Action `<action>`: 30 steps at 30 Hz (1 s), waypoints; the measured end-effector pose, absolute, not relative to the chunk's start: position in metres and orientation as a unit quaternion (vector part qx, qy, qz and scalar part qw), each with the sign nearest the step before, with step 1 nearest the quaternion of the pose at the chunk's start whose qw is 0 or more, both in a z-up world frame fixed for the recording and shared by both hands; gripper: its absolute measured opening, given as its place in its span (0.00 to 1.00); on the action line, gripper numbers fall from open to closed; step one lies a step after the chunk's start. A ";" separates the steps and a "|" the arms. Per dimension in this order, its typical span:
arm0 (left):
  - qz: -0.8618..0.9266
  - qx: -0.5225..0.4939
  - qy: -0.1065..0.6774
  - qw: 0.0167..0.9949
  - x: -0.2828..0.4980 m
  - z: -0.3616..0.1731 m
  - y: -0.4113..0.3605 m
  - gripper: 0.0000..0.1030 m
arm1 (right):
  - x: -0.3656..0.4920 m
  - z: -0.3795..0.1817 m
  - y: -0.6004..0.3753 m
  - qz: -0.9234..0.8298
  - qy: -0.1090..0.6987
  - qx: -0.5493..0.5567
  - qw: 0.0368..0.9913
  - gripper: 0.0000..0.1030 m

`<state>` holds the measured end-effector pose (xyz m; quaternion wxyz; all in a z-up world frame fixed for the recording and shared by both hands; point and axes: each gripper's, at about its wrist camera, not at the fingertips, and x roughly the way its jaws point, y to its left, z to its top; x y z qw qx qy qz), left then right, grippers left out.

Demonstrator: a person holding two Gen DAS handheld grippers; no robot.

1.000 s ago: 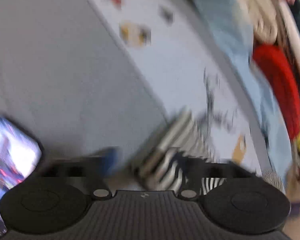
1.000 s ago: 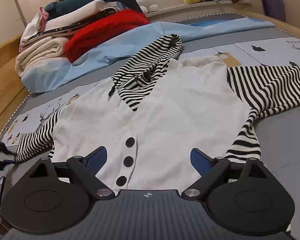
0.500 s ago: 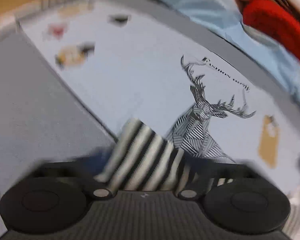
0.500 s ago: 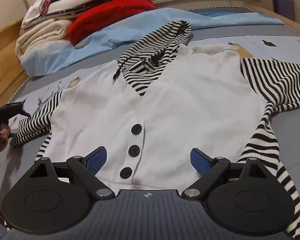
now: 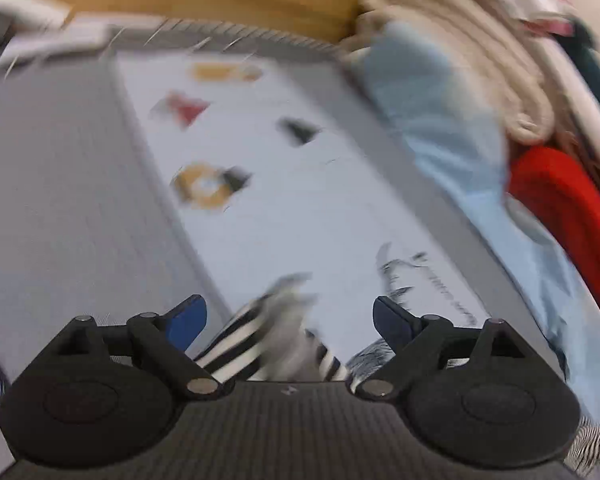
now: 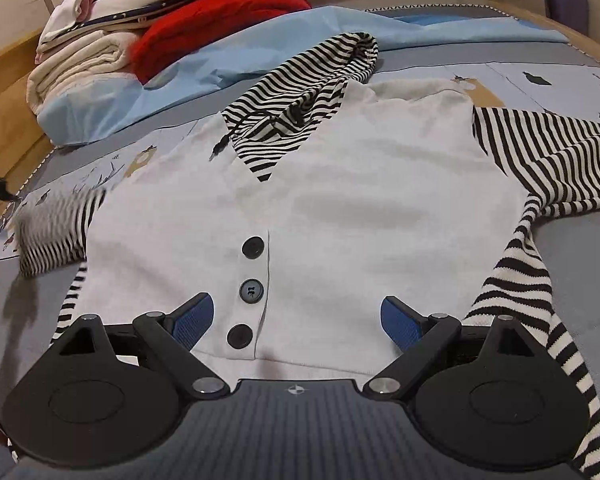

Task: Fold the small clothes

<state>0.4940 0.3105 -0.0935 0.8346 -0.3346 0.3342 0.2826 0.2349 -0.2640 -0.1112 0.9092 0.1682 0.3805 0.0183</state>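
Your left gripper [image 5: 288, 320] has just sprung apart, dropping the striped sleeve [image 5: 256, 340] outstretched for folding; your right gripper [image 6: 298, 320] hovers spread, empty, over the white cardigan [image 6: 320, 208].

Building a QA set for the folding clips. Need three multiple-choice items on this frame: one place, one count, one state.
1. Where does the red bundle lie relative to the hooded cardigan?
A. beyond it, up left, next to the folded cream blankets
B. on its white front
C. under its right sleeve

2. How many dark buttons show on the white front?
A. one
B. three
C. five

3. How does the left gripper stand at the striped sleeve cuff?
A. shut tight on the cuff
B. shut with nothing in it
C. jaws wide, cuff loose between them

Key: 1 A, the right wrist view shows the red bundle by the blanket stack behind the hood. 2 B, three buttons sit in a line near the hem. 3 C, the blue pads stand far apart, having just been opening, and the blurred cuff touches neither.
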 end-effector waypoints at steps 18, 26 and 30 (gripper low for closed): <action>0.200 -0.454 0.370 0.785 0.450 -0.121 0.322 0.52 | 0.227 -0.106 -0.256 0.025 0.373 0.152 0.915 0.89; 0.019 -0.334 0.371 0.866 0.472 -0.054 0.185 0.09 | 0.228 -0.109 -0.270 0.007 0.373 0.176 0.911 0.89; -0.162 -0.261 0.431 0.848 0.460 -0.031 0.086 0.41 | 0.230 -0.103 -0.282 -0.009 0.356 0.193 0.914 0.89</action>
